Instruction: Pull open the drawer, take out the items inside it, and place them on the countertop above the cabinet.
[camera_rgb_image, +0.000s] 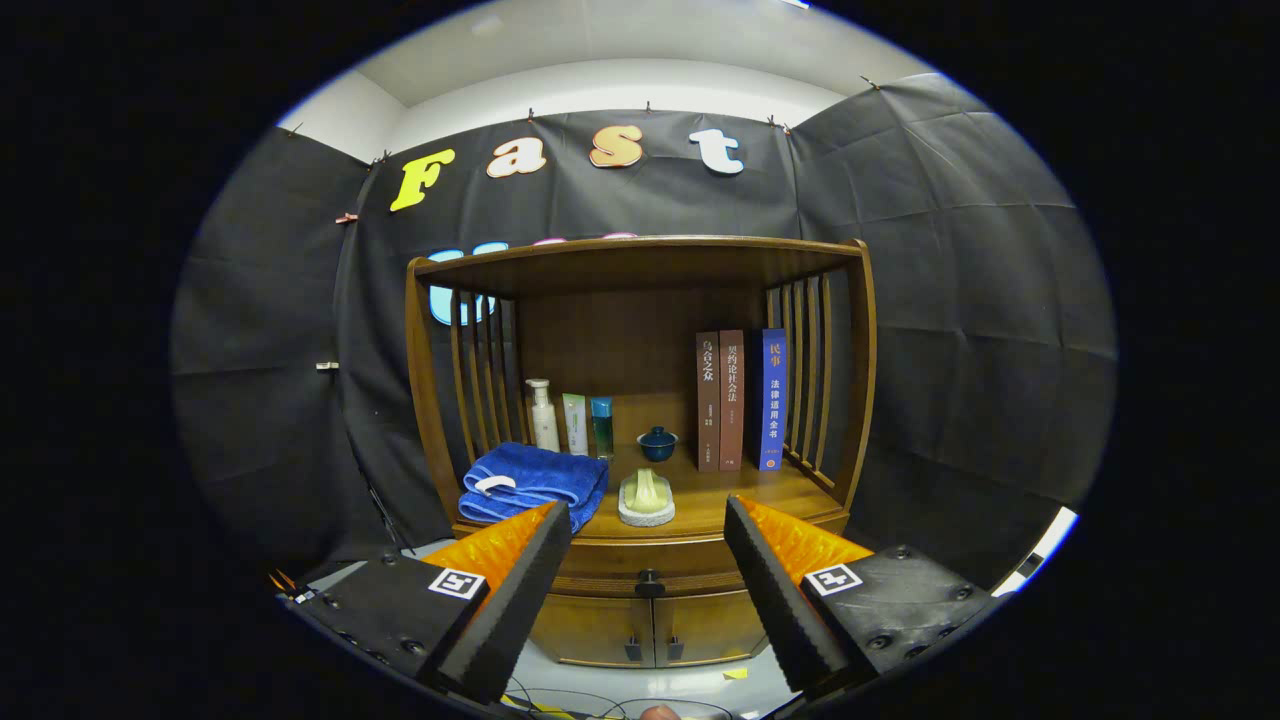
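A wooden cabinet (840, 400) stands ahead with an open shelf on top. Below its countertop (700, 505) sits the drawer (610, 568), closed, with a dark round knob (650, 580). My gripper (648, 520) is open and holds nothing. Its fingers frame the drawer front from a distance, and the knob lies between them, further ahead. The drawer's contents are hidden.
On the countertop lie a folded blue towel (535, 483), a pale dish with a yellowish item (646, 497), a small dark blue lidded cup (657, 443), bottles (570, 420) at the back left and books (738, 400) standing at the right. Two small doors (650, 630) sit under the drawer. Cables (560, 700) lie on the floor.
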